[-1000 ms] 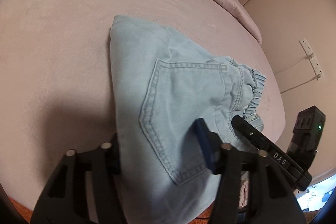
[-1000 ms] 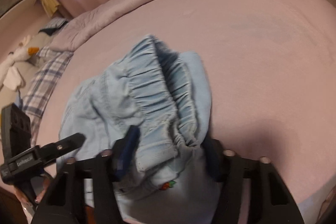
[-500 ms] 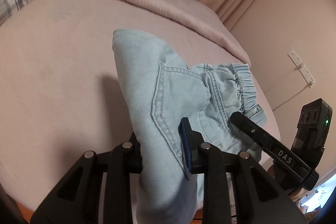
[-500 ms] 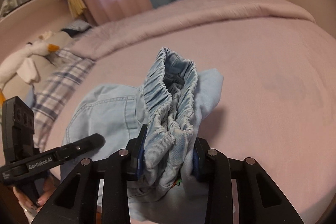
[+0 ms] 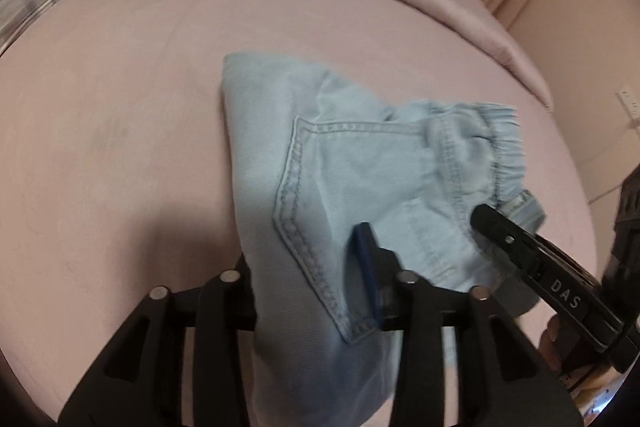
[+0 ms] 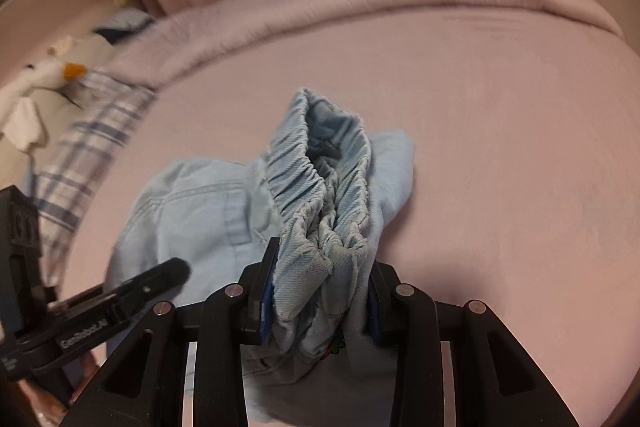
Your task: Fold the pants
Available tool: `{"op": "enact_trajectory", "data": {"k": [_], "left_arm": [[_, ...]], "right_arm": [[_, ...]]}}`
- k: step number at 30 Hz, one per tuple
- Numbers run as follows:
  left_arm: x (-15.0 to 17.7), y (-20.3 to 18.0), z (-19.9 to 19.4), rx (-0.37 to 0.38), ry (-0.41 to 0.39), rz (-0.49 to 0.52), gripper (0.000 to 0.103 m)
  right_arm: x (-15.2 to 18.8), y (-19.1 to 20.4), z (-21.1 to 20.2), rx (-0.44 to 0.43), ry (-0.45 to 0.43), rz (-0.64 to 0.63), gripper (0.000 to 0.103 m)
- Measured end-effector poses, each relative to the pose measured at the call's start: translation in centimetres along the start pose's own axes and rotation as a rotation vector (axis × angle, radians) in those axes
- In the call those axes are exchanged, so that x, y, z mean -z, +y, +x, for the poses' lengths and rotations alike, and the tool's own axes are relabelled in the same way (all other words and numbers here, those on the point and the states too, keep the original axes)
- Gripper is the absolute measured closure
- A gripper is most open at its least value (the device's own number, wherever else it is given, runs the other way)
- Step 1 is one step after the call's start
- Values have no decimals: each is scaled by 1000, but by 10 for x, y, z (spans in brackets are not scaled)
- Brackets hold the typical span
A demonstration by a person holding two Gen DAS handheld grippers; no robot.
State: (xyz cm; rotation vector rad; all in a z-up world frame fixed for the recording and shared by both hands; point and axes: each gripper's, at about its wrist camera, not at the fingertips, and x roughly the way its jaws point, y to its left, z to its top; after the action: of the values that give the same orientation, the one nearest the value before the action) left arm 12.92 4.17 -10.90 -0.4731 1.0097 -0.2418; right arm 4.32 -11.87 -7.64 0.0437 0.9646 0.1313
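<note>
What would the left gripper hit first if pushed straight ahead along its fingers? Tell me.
Most likely the light blue pants: the fabric already sits between the left gripper fingers, its back pocket directly ahead. Beyond that lies the pink bedsheet.

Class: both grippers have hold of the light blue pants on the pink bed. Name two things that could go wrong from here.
1. The right gripper pinches only the bunched elastic waistband; the thick gathers might slip out.
2. The left gripper has just been opening, with the pants between its jaws, so that side might sag and spoil the fold.
</note>
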Motion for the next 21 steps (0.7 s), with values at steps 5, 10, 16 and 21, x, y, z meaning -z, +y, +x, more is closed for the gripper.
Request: {"op": "enact_trajectory", "data": {"k": [5, 10, 16, 21], "left_arm": [[4, 3, -24, -27, -24, -47, 46], [11, -1, -86, 35, -174, -48, 17], [23, -12, -125, -56, -279, 22, 1], [39, -13, -137, -70, -283, 50, 1]], "right_arm": [[15, -13, -2, 24, 24, 40, 59], [17, -11, -35, 59, -15, 37, 34], [26, 8, -92, 88, -157, -30, 20], [35, 12, -122, 93, -207, -17, 18]]}}
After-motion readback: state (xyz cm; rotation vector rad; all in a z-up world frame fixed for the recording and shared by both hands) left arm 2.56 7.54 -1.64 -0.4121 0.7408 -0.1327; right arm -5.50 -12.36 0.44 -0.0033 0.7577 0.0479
